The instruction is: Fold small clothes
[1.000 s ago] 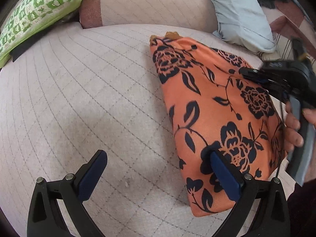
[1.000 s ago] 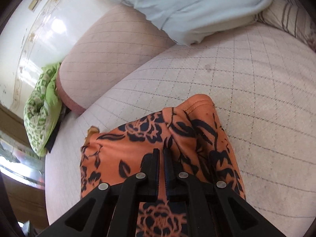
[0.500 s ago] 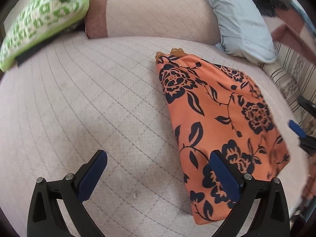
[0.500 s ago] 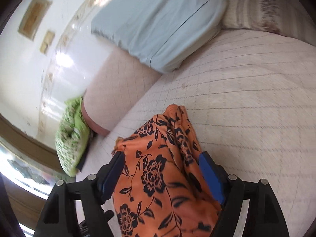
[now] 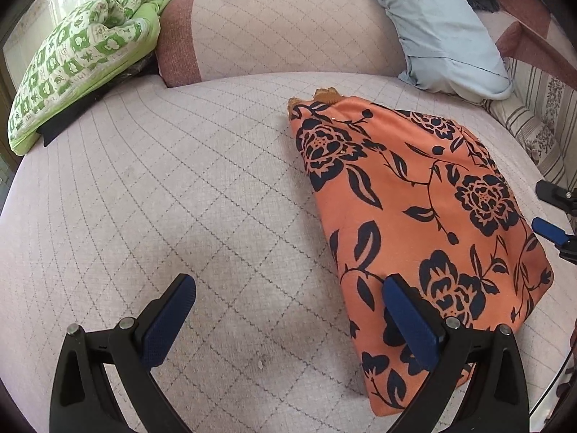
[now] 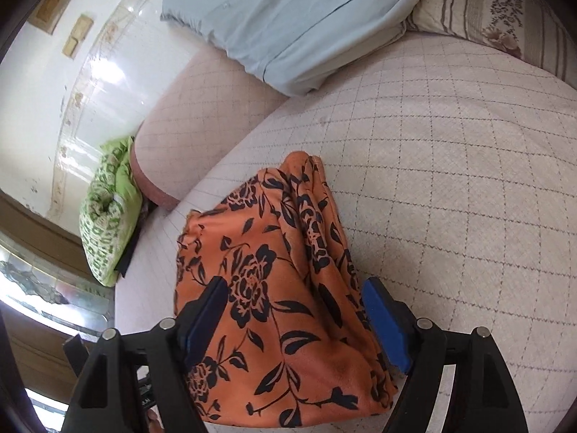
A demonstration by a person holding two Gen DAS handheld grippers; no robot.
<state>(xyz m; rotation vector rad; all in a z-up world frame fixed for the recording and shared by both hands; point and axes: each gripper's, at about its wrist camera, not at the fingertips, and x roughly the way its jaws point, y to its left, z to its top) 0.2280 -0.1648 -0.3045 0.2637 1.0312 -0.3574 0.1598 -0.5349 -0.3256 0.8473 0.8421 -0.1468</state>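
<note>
An orange garment with a dark floral print (image 5: 414, 223) lies folded on the quilted pink sofa seat (image 5: 180, 198); it also shows in the right wrist view (image 6: 274, 288). My left gripper (image 5: 288, 317) is open and empty, hovering over the seat just left of the garment's near edge. My right gripper (image 6: 295, 321) is open above the garment's near end, holding nothing. Its tips show at the right edge of the left wrist view (image 5: 551, 213).
A green patterned cushion (image 5: 79, 65) lies at the far left by the sofa's armrest (image 5: 274, 29). A light blue pillow (image 5: 443, 29) and a striped floral cushion (image 5: 533, 122) lie at the back right. A white wall (image 6: 65, 83) stands behind.
My right gripper was shut on the garment a second ago; it has opened, let go and drawn back. The garment now lies flat. My left gripper pulled back slightly.
</note>
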